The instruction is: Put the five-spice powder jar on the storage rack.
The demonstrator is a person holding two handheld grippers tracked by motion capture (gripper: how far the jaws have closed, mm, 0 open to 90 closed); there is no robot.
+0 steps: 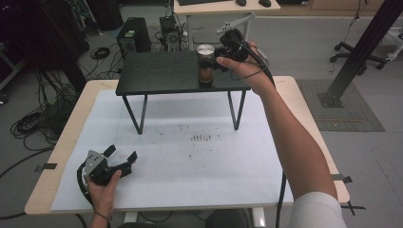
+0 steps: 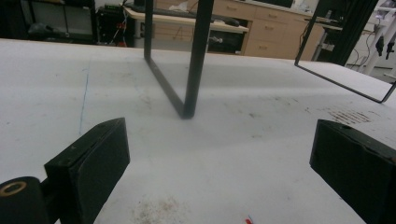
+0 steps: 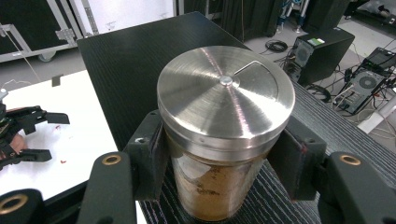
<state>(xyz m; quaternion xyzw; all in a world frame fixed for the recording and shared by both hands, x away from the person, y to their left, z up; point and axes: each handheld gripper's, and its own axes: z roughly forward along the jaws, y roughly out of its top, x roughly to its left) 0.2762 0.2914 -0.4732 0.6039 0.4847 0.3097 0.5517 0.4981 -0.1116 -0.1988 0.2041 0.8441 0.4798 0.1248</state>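
The right hand-held gripper clamps the jar on the small black shelf. The left hand-held gripper rests wide open and empty on the bench. Whether the jar is being set down or picked up is unclear.

You're working in a lab or robotics workspace. Behind your worktop, computer towers and electronics sit on the grey carpet among tangled cables. A black metal rig frame stands bolted down at right, near an office chair base, with wooden cabinets along the far wall.
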